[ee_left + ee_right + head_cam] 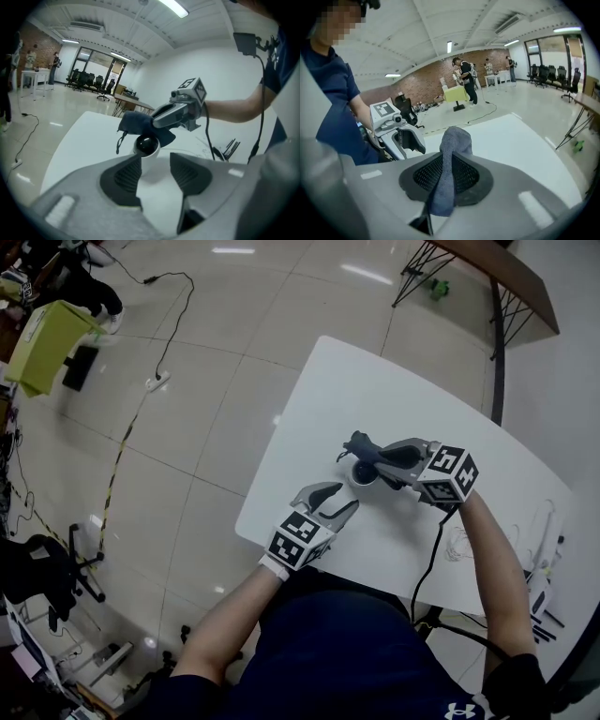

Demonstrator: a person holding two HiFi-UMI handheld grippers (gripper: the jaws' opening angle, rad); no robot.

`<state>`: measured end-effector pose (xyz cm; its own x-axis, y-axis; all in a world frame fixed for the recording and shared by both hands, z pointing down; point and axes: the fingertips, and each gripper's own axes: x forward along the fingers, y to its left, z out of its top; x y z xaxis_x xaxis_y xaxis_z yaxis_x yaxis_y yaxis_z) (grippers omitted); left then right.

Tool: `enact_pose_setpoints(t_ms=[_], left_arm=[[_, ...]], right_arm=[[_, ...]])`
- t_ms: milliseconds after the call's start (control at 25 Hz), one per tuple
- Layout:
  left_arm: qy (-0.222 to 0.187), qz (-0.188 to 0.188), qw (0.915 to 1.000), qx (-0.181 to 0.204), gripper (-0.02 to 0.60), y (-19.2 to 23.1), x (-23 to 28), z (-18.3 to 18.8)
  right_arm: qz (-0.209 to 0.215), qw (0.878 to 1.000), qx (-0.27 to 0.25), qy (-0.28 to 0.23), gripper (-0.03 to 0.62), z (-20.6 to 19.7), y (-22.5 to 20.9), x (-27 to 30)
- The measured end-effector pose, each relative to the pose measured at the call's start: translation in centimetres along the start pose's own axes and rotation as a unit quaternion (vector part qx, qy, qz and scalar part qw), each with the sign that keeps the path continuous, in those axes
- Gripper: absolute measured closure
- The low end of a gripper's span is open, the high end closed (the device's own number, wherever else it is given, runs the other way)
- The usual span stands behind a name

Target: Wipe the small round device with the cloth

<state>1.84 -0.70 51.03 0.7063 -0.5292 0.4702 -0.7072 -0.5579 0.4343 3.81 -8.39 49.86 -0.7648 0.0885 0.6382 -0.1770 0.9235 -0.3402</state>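
Two hand-held claws were recorded over a white worktop [375, 381]. Item one: small round device [146, 145], a white base with a glossy dark dome, stood upright on the worktop, well in from every edge. Item two: left claw [154, 161], on the person's side of the device, had its jaws spread apart and gripped nothing. The device stood just beyond the jaw tips, roughly in line with the gap. Its base was partly hidden behind one tip, so contact there could not be judged. Item three: right claw [447, 168] reached in from the far right of the device in the head view, jaws closed on a dark blue-grey cloth [451, 140]. The cloth ran up between the ribbed pads and stuck out past the tips as a folded bunch. In the left gripper view the cloth hung just above and behind the device's dome, its lower edge at the dome's top. Whether the two touched could not be told. A short dark loop [119, 140] dangled from the cloth beside the device. Each claw carried a marker cube [450, 474] at its rear, on the side away from the device. Thin cables [539, 540] lay on the worktop well to the right of the device, near the edge.
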Motion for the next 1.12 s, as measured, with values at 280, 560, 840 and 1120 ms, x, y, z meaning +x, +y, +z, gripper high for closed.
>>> enact_pose_setpoints(t_ms=[280,560,840,1120], left_arm=[[0.009,0.007,0.9998,0.016,0.390,1.0,2.7,0.5],[0.020,0.010,0.9997,-0.001,0.390,1.6,3.7,-0.3],[0.030,0.007,0.9995,-0.001,0.390,2.1,4.4,-1.2],[0.015,0.009,0.9998,-0.007,0.390,3.0,2.4,-0.3]], right_arm=[[0.158,0.980,0.123,-0.009,0.529,-0.5,-3.3,0.0],[0.263,0.946,0.188,0.024,0.528,-2.3,-4.7,2.7],[0.263,0.939,0.221,0.019,0.528,-3.3,-5.3,4.2],[0.162,0.978,0.125,-0.040,0.528,-0.1,-2.9,0.9]])
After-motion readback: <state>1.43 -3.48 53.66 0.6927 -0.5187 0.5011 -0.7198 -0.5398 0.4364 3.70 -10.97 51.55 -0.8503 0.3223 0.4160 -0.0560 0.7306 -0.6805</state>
